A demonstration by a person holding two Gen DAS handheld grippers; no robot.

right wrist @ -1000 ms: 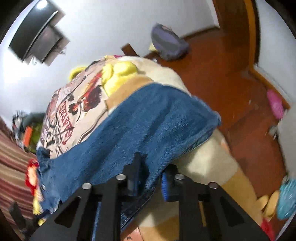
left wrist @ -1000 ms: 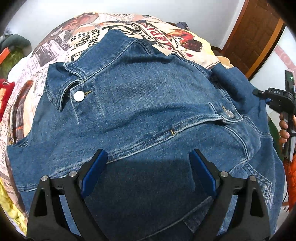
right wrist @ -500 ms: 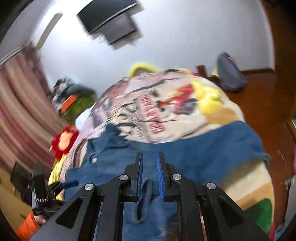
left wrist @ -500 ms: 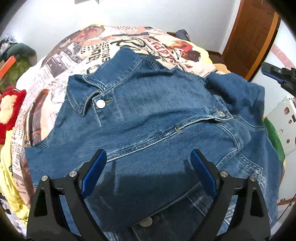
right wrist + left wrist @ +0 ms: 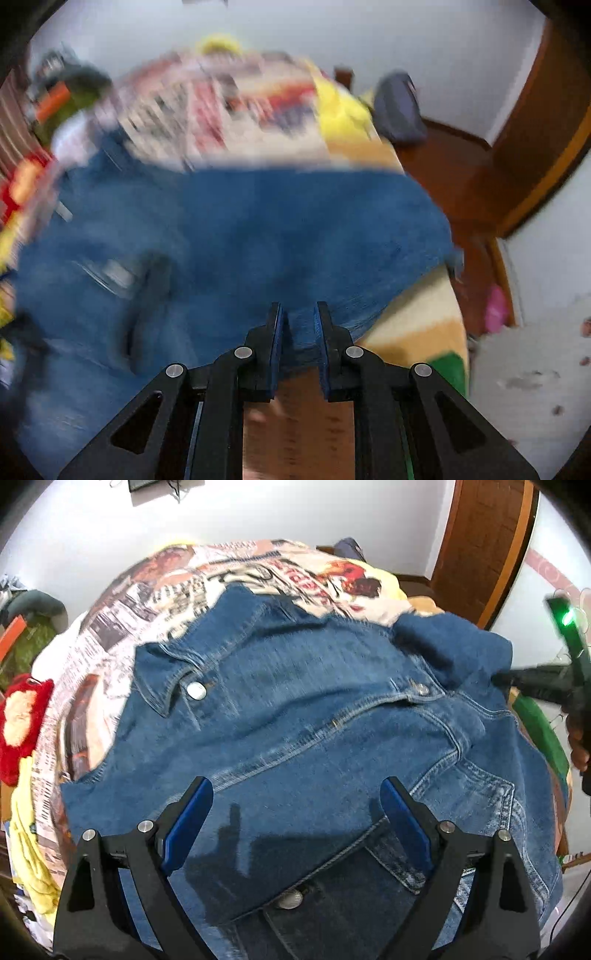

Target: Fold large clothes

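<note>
My left gripper [image 5: 295, 812] is gaping empty over the jacket [image 5: 314, 738]; my right gripper [image 5: 298, 321] is pinching its sleeve

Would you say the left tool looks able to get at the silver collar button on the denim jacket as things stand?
Probably yes: the left tool is open above the denim jacket, and the collar button lies exposed ahead with nothing covering it.

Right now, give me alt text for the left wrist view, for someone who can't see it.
A blue denim jacket lies spread, collar up, on a bed with a comic-print cover. The open left claw hovers above it, and the right claw meets the sleeve at the far right.
</note>
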